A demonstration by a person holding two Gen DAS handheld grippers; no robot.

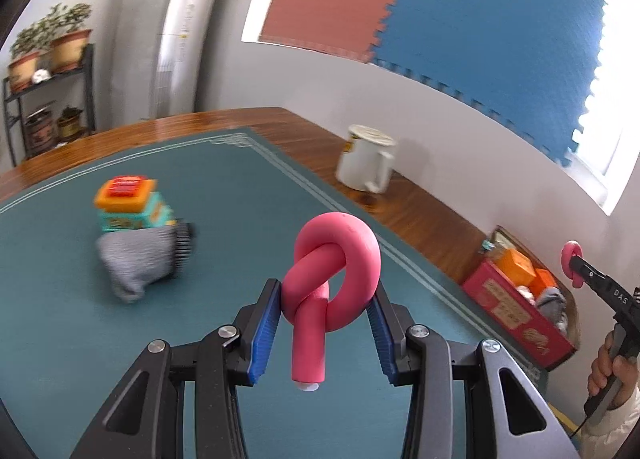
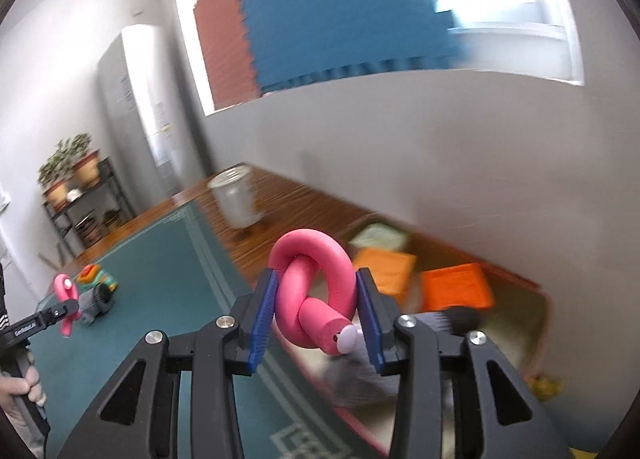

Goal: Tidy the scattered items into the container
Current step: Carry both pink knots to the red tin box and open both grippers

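The left gripper point(image 1: 327, 323) held a knotted pink foam tube point(image 1: 334, 283) between its blue-padded fingers point(image 1: 264, 335), which pressed on the knot from both sides; the tube's free end hung down below the pads. The right gripper point(image 2: 316, 319) held a second knotted pink foam tube point(image 2: 312, 291) the same way, its fingers point(image 2: 260, 323) closed on the loop, with the tube's white-capped end pointing toward the camera.

The landmark was the red box point(image 1: 516, 311), the container, which lay on the desk point(image 1: 420, 215) at the edge of the green mat point(image 1: 224, 219), close to the wall. In it lay orange blocks point(image 1: 516, 267) and grey cloth. The right gripper hung just above this box, at its near side. The left gripper was over the mat, well apart from the box. Farther from the box, on the mat, a grey sock point(image 1: 140, 259) lay touching a stack of small boxes point(image 1: 132, 203), teal below and orange on top. A white mug point(image 1: 366, 163) stood on the bare wood beyond the box, along the wall. A hand point(image 1: 612, 371) gripped the right gripper's handle.
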